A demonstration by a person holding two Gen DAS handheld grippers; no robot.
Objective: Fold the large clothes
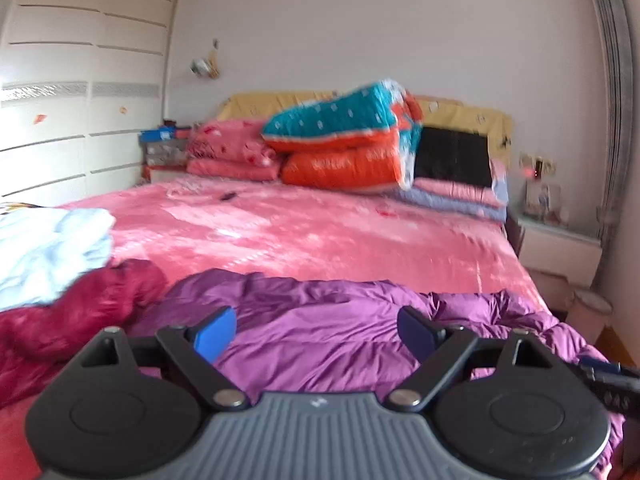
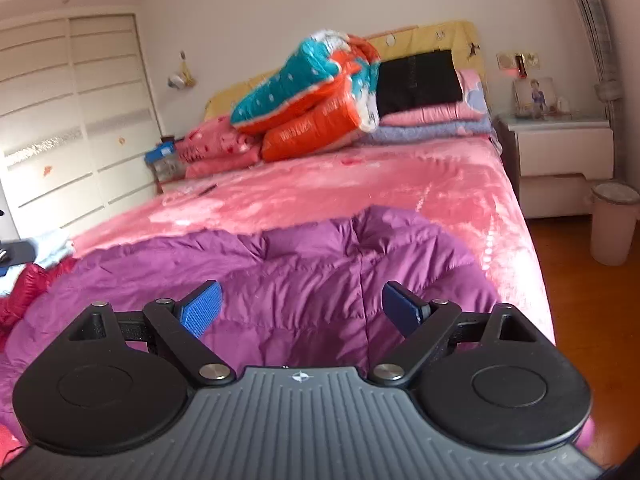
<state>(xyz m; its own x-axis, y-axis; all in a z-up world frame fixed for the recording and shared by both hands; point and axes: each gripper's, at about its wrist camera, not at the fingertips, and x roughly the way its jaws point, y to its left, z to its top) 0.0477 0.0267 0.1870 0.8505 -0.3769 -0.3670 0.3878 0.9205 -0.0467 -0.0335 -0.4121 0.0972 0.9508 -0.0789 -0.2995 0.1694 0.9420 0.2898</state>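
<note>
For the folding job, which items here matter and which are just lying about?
Job: purple down jacket, left gripper and right gripper, both open above it.
Lying about: red jacket, light blue cloth, stacked quilts, bin.

Left black two-finger gripper [image 1: 316, 332] had blue textured pads [image 1: 214, 334], silver pivot screws and a ribbed grey base. Right black two-finger gripper [image 2: 300, 312] matched, with a small white compass-like mark.

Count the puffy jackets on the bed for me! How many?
2. The purple jacket lies spread across the near end of the bed, and the dark red jacket is bunched up to its left. More may hide under the light blue pile.
</note>
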